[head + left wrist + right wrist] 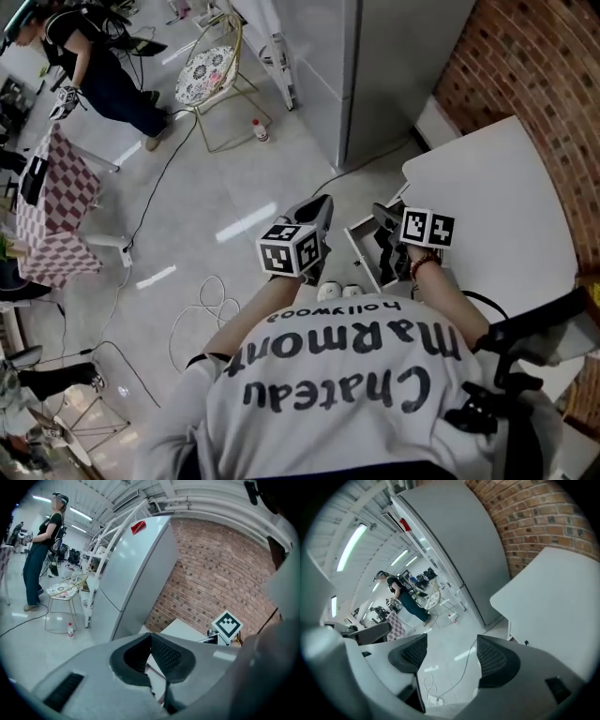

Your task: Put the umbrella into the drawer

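Right now the left gripper has its two dark bumpy pads pressed together at the tips, and nothing is pinched in them. The right gripper has its jaws spread wide. Only the shiny floor shows in the gap, so it holds nothing too. Both tools are smooth grey plastic with black waffle-like pads.

Just past the tools I see what looks like a white drawer, pulled out from under the flat white table. The right gripper is close above it and the left one is just beside it.

I cannot find the umbrella anywhere. No view shows it, not in a jaw, not on the table, not on the floor.

So I think the job is at its start. The next move calls for finding the umbrella, opening the left jaws, and getting a good hold on it.

Farther out stands a tall, smooth grey fridge. A rough red brick wall is behind the table. A thin white cable curls in loops on the floor.
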Demonstrator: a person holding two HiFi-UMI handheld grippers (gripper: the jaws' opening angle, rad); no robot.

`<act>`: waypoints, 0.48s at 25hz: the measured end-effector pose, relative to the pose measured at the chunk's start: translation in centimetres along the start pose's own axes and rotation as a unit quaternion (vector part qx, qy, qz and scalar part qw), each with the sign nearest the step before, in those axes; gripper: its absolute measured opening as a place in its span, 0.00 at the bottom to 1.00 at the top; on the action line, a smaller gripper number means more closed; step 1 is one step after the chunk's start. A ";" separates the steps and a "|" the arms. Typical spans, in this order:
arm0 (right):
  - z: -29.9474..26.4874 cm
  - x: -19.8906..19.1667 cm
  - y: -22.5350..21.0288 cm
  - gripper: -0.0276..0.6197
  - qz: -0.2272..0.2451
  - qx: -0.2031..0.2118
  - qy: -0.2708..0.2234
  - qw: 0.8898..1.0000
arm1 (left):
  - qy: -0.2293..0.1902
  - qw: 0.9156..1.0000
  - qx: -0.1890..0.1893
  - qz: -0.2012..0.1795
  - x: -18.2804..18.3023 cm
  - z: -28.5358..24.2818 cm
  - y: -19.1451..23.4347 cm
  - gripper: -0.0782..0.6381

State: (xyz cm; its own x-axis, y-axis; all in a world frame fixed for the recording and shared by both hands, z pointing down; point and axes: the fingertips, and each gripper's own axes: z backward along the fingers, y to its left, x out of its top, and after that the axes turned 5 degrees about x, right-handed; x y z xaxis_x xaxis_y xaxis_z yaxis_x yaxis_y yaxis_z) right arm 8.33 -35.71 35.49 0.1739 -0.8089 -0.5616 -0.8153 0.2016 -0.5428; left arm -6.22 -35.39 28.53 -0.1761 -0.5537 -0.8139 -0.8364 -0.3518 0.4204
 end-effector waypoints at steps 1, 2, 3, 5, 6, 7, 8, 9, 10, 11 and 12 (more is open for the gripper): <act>0.6 1.4 1.0 0.55 0.008 0.011 -0.018 1.000 | -0.010 1.000 -0.005 -0.003 1.0 0.1 -0.4 0.13; 1.2 2.7 1.9 0.55 0.013 0.021 -0.037 0.999 | -0.019 1.000 -0.009 -0.006 1.8 0.2 -0.9 0.13; 2.0 3.9 2.9 0.55 0.016 0.032 -0.058 0.998 | -0.026 1.000 -0.015 -0.008 2.5 0.5 -1.3 0.13; 3.6 6.5 4.6 0.55 0.026 0.052 -0.100 0.993 | -0.039 0.999 -0.025 -0.011 3.7 0.6 -2.0 0.13; 4.4 8.0 5.3 0.55 0.036 0.063 -0.121 0.990 | -0.047 0.998 -0.029 -0.013 4.4 0.4 -2.3 0.13; 5.1 9.5 5.9 0.55 0.047 0.073 -0.143 0.986 | -0.057 0.998 -0.032 -0.014 5.0 0.0 -2.6 0.13; 5.8 11.0 6.4 0.55 0.058 0.083 -0.164 0.981 | -0.065 0.997 -0.033 -0.016 5.6 -0.3 -2.7 0.13; 6.6 12.2 7.0 0.55 0.065 0.093 -0.184 0.976 | -0.073 0.997 -0.035 -0.016 6.2 -0.5 -2.9 0.13; 7.5 13.2 7.6 0.55 0.068 0.101 -0.202 0.972 | -0.079 0.996 -0.038 -0.015 6.8 -0.4 -3.2 0.13; 8.5 14.0 8.2 0.55 0.069 0.108 -0.219 0.967 | -0.084 0.995 -0.042 -0.013 7.4 -0.2 -3.5 0.13; 9.5 14.6 8.8 0.55 0.068 0.115 -0.233 0.963 | -0.089 0.995 -0.047 -0.012 8.0 0.0 -3.8 0.13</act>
State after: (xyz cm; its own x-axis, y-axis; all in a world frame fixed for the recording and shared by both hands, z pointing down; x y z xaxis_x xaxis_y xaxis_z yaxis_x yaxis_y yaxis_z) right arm 8.89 -40.54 16.58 0.3467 -0.4423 -0.8271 -0.7135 0.4480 -0.5387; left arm -4.41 -38.48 20.39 -0.2533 -0.4052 -0.8784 -0.7909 -0.4362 0.4292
